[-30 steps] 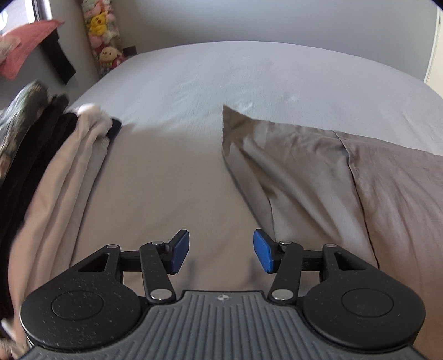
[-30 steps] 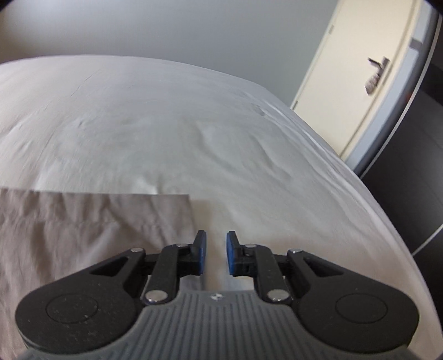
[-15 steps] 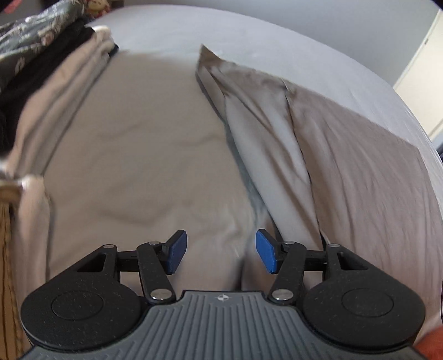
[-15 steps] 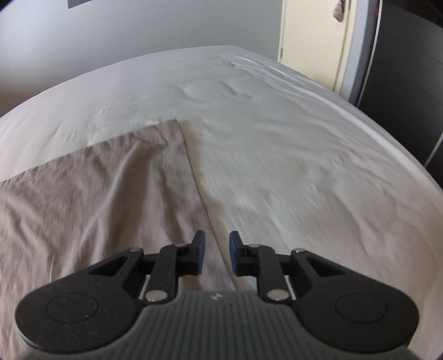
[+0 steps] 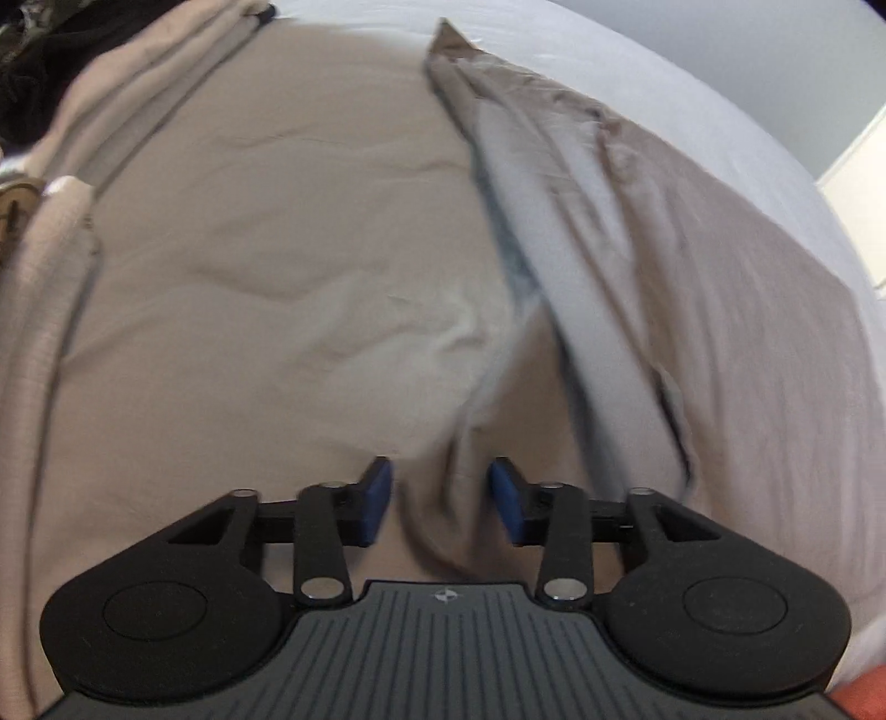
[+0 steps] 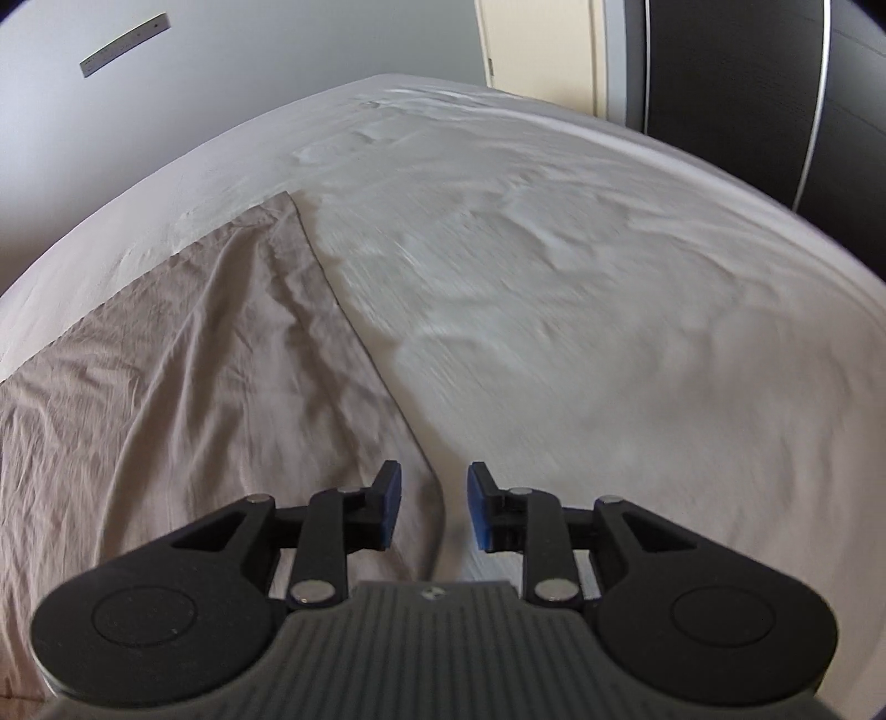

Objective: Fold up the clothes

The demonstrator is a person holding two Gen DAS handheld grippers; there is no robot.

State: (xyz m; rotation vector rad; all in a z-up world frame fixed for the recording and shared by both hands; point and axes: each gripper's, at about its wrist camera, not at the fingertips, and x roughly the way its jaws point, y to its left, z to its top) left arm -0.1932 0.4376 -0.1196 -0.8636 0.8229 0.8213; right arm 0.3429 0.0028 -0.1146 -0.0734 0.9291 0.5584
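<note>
Bed: your taupe cloth lies half-folded, flap right.
Left gripper: jaws closing around a ridge.
Right gripper: jaws opening over the edge; folding remains.

Matt, creased taupe cloth lies on a smooth white bedsheet.

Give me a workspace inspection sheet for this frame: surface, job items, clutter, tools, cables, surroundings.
Surface: bed sheet, pale, lightly wrinkled.
Job's things: taupe cloth spread out, one flap folded over on its right side; its edge shows in the right wrist view.
Clutter: folded beige stack and dark garments at the left.
Tools: left tool closing, a raised fold of the cloth between its pads; right tool opening over the cloth's edge, gripping nothing.
Cables: nothing seen.
Surroundings: grey wall, cream door.
</note>
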